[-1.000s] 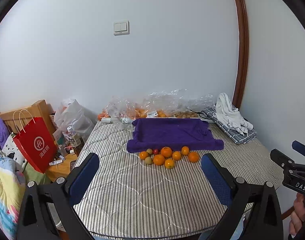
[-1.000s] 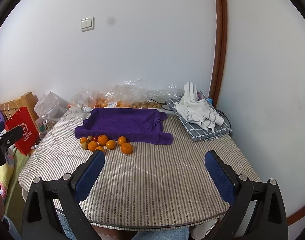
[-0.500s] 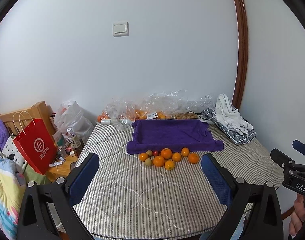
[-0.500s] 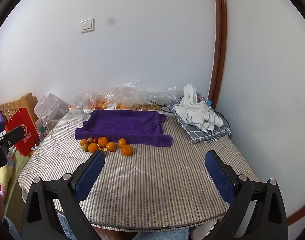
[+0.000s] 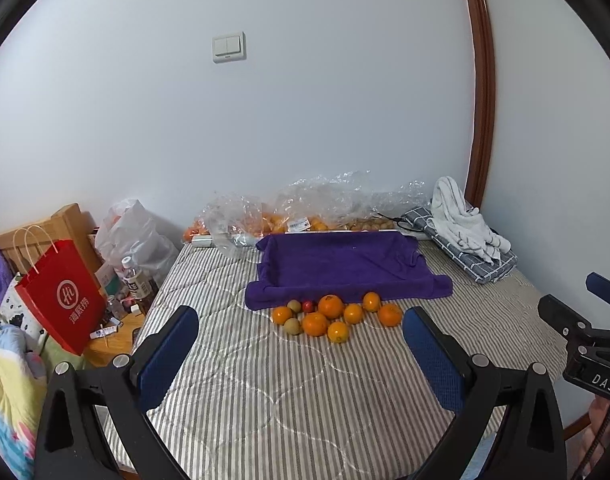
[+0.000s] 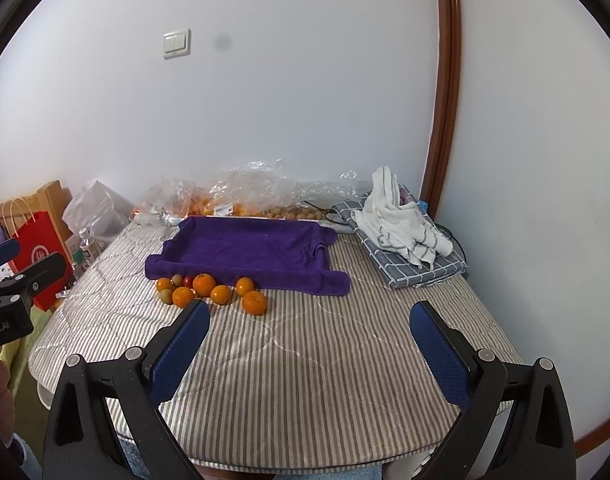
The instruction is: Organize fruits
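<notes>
In the left wrist view, the left claw (image 5: 299,334) is hanging wide open, holding nothing. The fruits (image 5: 332,316) are sitting in a little bunch straight ahead of it, well apart, on the striped bench (image 5: 265,380). They are touching the front edge of the purple towel (image 5: 341,268), likely the spot meant for them.

In the right wrist view, the right claw (image 6: 310,326) is also gaping wide and empty. The fruits (image 6: 213,288) are lying ahead and to its left, so the left claw is looking better placed.
</notes>
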A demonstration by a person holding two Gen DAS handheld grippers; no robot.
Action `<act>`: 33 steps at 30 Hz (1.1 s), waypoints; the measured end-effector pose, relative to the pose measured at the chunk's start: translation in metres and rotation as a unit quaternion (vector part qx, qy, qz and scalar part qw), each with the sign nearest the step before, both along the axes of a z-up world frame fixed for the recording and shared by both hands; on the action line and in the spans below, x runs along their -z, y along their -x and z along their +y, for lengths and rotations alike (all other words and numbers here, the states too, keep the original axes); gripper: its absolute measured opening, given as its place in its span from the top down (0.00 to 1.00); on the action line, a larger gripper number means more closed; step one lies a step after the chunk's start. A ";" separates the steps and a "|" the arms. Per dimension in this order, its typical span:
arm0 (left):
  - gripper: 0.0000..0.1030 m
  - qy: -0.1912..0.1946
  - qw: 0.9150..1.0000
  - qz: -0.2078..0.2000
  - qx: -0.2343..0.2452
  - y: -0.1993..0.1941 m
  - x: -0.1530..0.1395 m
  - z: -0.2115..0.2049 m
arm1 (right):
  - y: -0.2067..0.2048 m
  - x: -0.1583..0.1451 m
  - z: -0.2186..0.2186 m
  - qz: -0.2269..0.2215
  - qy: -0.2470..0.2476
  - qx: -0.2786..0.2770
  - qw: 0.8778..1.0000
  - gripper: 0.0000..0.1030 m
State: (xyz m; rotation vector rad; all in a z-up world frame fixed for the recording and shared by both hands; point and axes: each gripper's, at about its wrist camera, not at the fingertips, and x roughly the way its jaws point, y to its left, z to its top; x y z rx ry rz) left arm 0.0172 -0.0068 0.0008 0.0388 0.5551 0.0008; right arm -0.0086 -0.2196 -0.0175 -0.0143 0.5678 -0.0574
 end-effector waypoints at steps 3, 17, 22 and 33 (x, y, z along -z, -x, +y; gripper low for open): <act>0.00 -0.004 1.000 0.007 0.000 -0.014 0.007 0.004 | -0.013 0.006 0.006 0.005 -0.003 -0.007 1.000 0.04; 0.01 -0.023 0.999 0.049 -0.008 -0.089 0.053 0.023 | -0.082 0.042 0.022 0.020 -0.004 -0.038 0.999 0.04; 0.01 -0.019 0.997 0.070 -0.010 -0.115 0.081 0.035 | -0.115 0.072 0.023 0.029 0.004 -0.041 0.999 0.04; 0.06 0.032 0.990 0.133 -0.028 -0.151 0.157 0.082 | -0.189 0.159 0.038 0.133 -0.015 -0.091 0.987 0.22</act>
